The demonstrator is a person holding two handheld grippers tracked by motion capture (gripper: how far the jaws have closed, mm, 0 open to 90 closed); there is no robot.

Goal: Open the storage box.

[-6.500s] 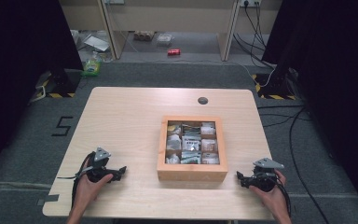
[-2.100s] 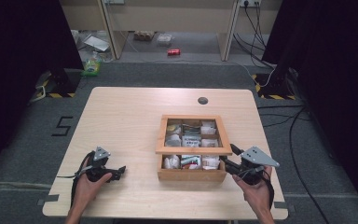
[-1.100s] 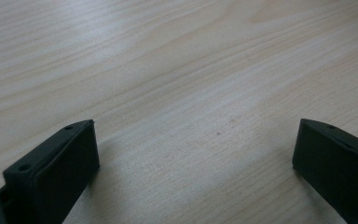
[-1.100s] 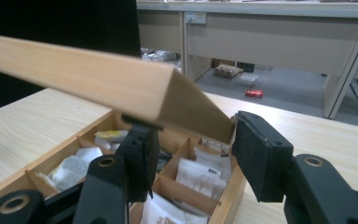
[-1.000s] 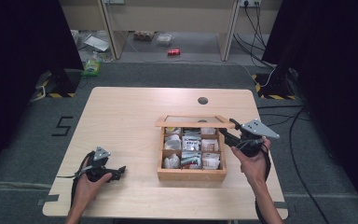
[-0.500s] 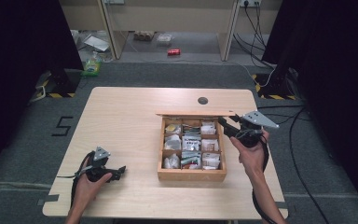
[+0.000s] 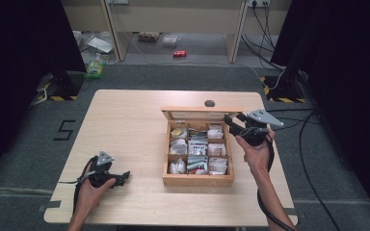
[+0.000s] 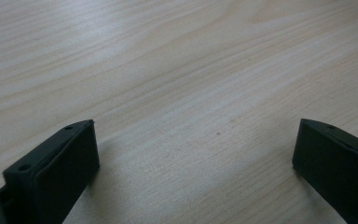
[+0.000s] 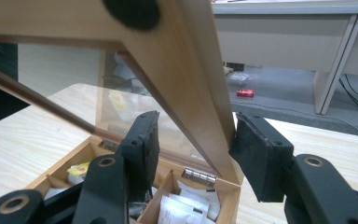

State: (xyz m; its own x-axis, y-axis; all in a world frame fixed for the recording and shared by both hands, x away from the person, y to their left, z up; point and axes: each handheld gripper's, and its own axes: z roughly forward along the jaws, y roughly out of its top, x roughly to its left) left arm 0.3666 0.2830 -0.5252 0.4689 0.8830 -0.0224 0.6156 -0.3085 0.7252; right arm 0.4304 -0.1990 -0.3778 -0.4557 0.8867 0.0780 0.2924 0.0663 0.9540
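A wooden box [image 7: 197,180] with several compartments of tea packets [image 7: 197,149] stands right of the table's middle. Its glass-paned lid [image 7: 200,114] is raised nearly upright at the far side. My right gripper [image 7: 229,120] is at the lid's right corner. In the right gripper view the lid's wooden frame [image 9: 186,70] sits between the jaws of the right gripper [image 9: 196,135], which is shut on it above the box [image 9: 223,186]. My left gripper [image 7: 123,177] rests on the table at the near left. In its own view the left gripper [image 8: 196,154] stands open over bare wood.
A small dark round object [image 7: 209,103] lies on the table [image 7: 125,125] just beyond the lid. Cables run over the floor at the right. A desk, a red can [image 7: 179,53] and clutter stand on the floor beyond the table.
My right gripper took the lid's front edge and swung it up and back, from flat on the box to nearly upright. The left gripper has stayed still.
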